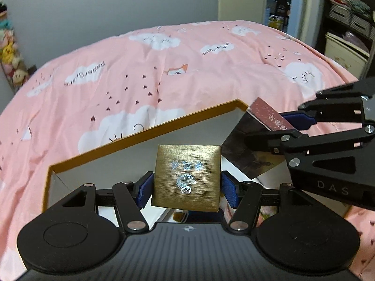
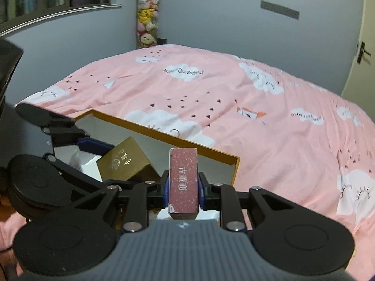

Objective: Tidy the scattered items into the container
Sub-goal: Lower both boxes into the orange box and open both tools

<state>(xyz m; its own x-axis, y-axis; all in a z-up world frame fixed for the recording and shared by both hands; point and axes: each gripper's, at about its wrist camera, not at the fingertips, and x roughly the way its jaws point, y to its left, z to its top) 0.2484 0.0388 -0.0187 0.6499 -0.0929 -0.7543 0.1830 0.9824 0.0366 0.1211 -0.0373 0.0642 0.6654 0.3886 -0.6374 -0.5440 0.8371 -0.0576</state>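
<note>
Container point(image 1: 150, 130): open tray-like box, mustard rim, pale inside, lying on the pink bedspread point(image 1: 164, 70); landmark for every entry below
Left gripper point(image 1: 186, 185): over the near-left part of the container, blue pads clamped on both flanks of the gold box
Gold box point(image 1: 186, 178): squarish, brushed-gold face turned up toward the left wrist camera, held above the container's interior, not resting on its floor as far as can be judged
Gold box, writing: silver foil characters over a curled silver emblem; too glary to read
Right gripper point(image 2: 184, 187): over the near-right part of the container, close beside the left gripper, pads shut against the long sides of the maroon box
Maroon box point(image 2: 183, 180): narrow, speckled dark red, long axis running straight out along the fingers toward the container's far rim
Maroon box, writing: pale Chinese characters down the top face, seemingly three, not legible enough to quote
Right gripper, marking: letters "DAS" on its body, seen from the left wrist view
Deciding relation: both boxes already inside the rim's outline, so the container floor lies directly below each pair of jaws; likely next move a short lowering, then release
Nearer hand: neither clearly; both judged about equally placed over the container
Other contents: white and printed shapes under the grippers, unclear
Risk: the two boxes close together; may knock on lowering
Plush toy column point(image 2: 147, 16): in the corner beyond the container's far side
</note>
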